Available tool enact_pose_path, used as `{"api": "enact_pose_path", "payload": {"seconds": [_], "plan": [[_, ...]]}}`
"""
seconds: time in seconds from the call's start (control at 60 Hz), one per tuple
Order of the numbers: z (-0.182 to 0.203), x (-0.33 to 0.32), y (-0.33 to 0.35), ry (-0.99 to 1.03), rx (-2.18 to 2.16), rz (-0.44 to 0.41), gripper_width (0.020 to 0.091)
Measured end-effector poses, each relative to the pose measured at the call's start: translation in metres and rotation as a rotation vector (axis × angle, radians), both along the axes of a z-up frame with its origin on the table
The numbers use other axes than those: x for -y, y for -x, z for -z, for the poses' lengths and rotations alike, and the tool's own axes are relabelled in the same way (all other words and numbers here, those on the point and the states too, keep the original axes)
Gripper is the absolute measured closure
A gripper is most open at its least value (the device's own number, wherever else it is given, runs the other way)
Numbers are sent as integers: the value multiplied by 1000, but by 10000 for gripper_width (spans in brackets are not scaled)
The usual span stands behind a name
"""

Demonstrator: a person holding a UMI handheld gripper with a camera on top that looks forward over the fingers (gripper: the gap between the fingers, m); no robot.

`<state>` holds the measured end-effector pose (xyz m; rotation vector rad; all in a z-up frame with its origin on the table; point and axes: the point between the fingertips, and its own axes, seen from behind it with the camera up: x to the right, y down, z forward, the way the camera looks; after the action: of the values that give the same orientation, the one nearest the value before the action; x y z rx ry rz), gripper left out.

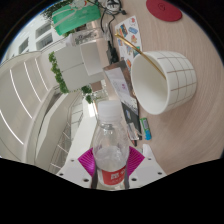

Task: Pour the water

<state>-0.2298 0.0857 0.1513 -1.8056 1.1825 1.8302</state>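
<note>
In the gripper view, a clear plastic bottle [110,145] with a red label is being pinched at mid-body between the fingers [112,168]. It is judged light, smooth and easily crushed. A white cup [165,80] is lying tilted just beyond the bottle on the crowded desk [30,90]; little room is being left beside the bottle.
</note>
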Motion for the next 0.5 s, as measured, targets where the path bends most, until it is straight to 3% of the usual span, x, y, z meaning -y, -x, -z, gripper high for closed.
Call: {"api": "enact_pose_path", "payload": {"seconds": [0.1, 0.283, 0.5], "plan": [[-32, -10, -9, 64, -278, 55, 739], [-41, -10, -30, 135, -463, 126, 741], [-48, -22, -24, 140, -501, 127, 740]]}}
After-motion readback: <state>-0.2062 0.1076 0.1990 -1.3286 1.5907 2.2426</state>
